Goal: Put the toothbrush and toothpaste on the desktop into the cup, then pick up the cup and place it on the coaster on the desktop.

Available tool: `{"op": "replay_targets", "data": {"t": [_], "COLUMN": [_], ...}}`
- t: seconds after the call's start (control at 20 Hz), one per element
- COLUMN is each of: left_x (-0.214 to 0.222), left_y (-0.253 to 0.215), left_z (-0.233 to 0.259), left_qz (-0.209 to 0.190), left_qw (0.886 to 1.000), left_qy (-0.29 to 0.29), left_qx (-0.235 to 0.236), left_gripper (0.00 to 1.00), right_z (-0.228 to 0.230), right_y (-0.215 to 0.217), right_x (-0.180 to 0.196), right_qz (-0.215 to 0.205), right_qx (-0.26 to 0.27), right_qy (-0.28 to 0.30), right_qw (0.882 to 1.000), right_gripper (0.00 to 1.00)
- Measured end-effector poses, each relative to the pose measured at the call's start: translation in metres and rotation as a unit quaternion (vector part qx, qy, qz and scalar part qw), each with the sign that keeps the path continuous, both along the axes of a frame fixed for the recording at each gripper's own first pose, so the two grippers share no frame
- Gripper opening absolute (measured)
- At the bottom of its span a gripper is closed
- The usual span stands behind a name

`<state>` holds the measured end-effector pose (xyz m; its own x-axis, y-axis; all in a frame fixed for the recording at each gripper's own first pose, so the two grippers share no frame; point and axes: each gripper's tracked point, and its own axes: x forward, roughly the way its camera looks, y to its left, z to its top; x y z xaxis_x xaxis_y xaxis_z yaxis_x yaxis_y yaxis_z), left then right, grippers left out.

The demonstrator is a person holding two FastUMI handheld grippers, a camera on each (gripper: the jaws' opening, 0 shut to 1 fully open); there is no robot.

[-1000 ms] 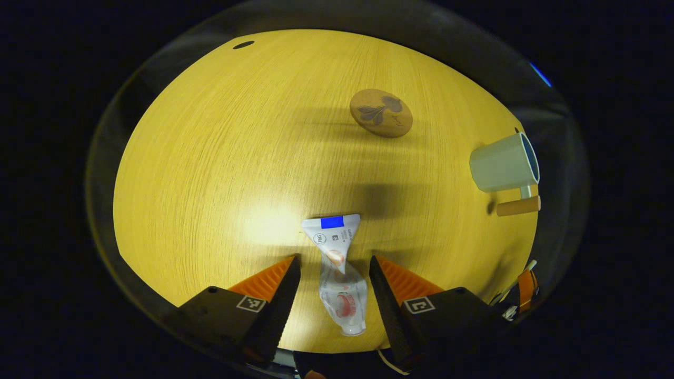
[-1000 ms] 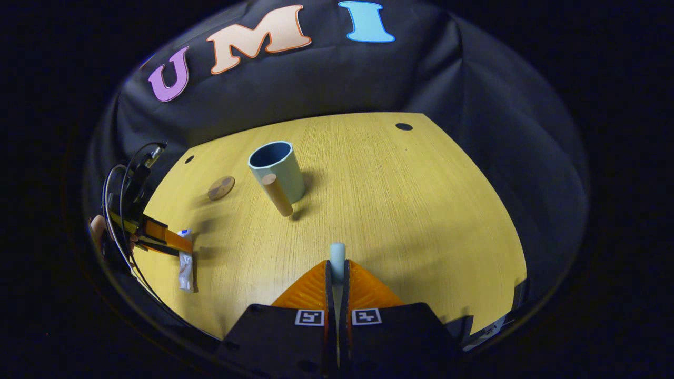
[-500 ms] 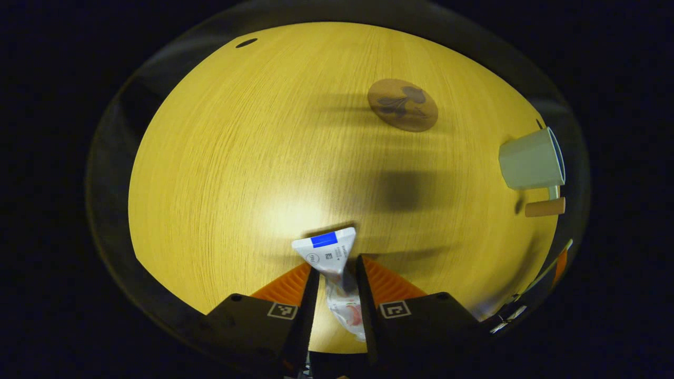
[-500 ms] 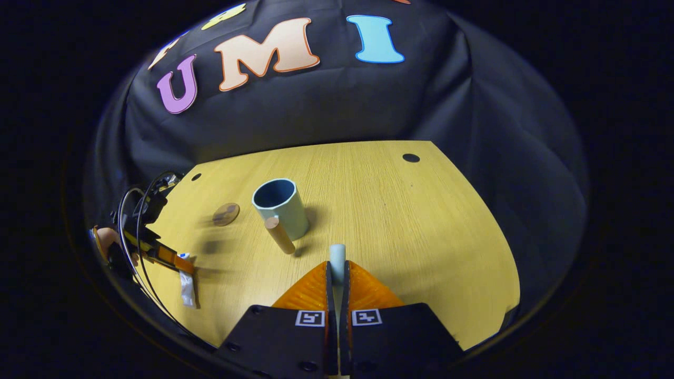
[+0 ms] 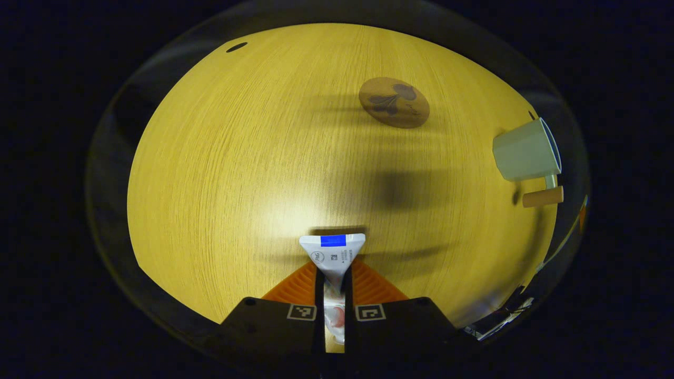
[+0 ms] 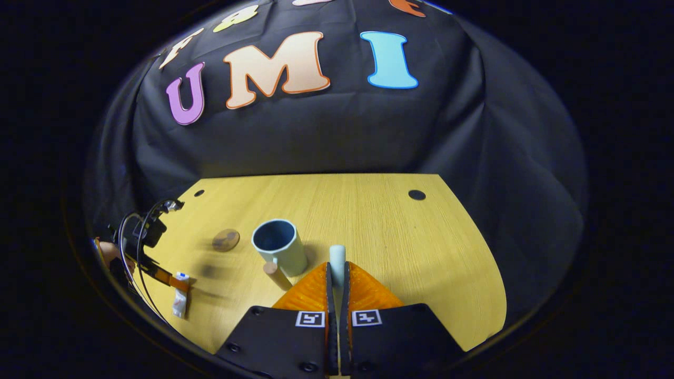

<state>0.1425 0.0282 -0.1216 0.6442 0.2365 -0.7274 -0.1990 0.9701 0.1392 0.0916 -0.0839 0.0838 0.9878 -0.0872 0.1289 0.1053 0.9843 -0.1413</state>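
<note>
Your left gripper [image 5: 333,279] has just clamped the toothpaste [image 5: 331,252]; right gripper [image 6: 337,279] still pinches the toothbrush [image 6: 337,257]; carry both to the cup [image 6: 279,246].

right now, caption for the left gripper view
Left gripper clamps the toothpaste above the desk; coaster and cup lie ahead.

Pale green cup [image 5: 524,155], brown coaster [image 5: 394,102] — dark leaf motif, yellow wood-grain desktop [image 5: 237,158]

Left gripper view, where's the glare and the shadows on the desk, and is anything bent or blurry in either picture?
Left gripper view: bright glare on the desk left of the toothpaste, a dark blurred shadow beyond it; the desk edge bulges from the fisheye. Right gripper view: the desk looks evenly lit, the coaster slightly soft.
</note>
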Motion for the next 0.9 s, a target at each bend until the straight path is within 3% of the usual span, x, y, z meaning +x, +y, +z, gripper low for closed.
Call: {"op": "replay_targets", "data": {"t": [0.55,0.9], "left_x": [0.003,0.006], "left_y": [-0.005,-0.01], "left_z": [0.002,0.008], "left_qz": [0.026,0.061], "left_qw": [0.993,0.975], "left_qy": [-0.095,-0.171], "left_qx": [-0.068,-0.128], "left_gripper": [0.06,0.06], "right_z": [0.107,0.144], "right_y": [0.072,0.096], "right_x": [0.023,0.053], "right_qz": [0.093,0.126], "right_qx": [-0.005,0.008], "right_qy": [-0.135,-0.205], "right_qw": [0.987,0.971], "right_gripper": [0.04,0.04]}}
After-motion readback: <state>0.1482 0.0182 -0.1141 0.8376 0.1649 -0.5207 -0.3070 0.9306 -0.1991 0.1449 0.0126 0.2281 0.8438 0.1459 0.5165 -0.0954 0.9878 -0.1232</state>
